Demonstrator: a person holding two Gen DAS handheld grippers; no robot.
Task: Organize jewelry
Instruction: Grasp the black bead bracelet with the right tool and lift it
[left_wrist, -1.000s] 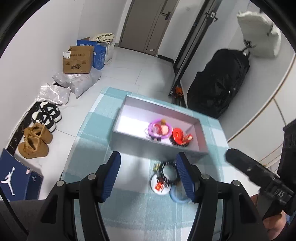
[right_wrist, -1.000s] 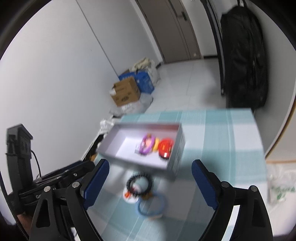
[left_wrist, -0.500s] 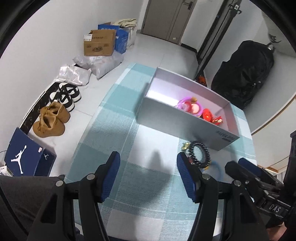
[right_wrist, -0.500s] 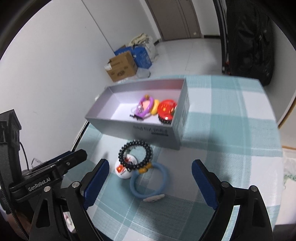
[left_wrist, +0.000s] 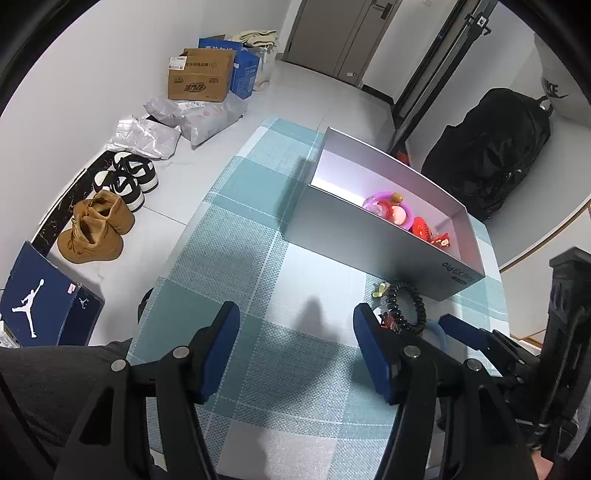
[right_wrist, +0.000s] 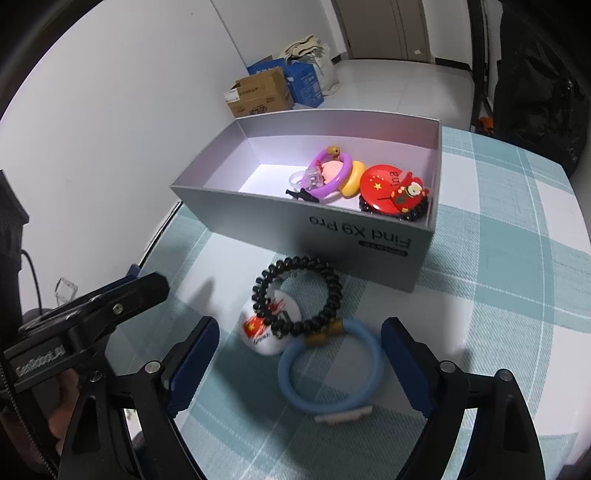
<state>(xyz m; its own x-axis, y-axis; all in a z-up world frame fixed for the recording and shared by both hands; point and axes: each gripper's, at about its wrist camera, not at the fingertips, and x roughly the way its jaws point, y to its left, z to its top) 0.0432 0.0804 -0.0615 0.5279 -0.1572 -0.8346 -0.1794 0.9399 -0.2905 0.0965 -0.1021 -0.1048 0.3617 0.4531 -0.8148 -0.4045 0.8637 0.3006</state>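
Observation:
A grey box (right_wrist: 369, 236) (left_wrist: 369, 243) stands on the teal checked tablecloth. Inside it lie a purple ring (right_wrist: 328, 173), a yellow ring (right_wrist: 352, 181) and a red badge (right_wrist: 384, 184). In front of the box lie a black bead bracelet (right_wrist: 295, 295) (left_wrist: 406, 306), a white badge (right_wrist: 262, 328) and a blue ring (right_wrist: 328, 373). My right gripper (right_wrist: 295, 365) is open and empty, its fingers on either side of the blue ring, above it. My left gripper (left_wrist: 295, 339) is open and empty over bare cloth, left of the bracelet.
The table edge (left_wrist: 166, 266) drops to the floor on the left, where shoes (left_wrist: 96, 229), a blue shoebox (left_wrist: 40, 302) and cardboard boxes (left_wrist: 199, 77) stand. A black bag (left_wrist: 491, 162) leans beyond the box. Each gripper shows at the other view's edge.
My right gripper has come down and forward toward the blue ring and bracelet. My left gripper has drawn back and to the left, away from the box. Both stay open.

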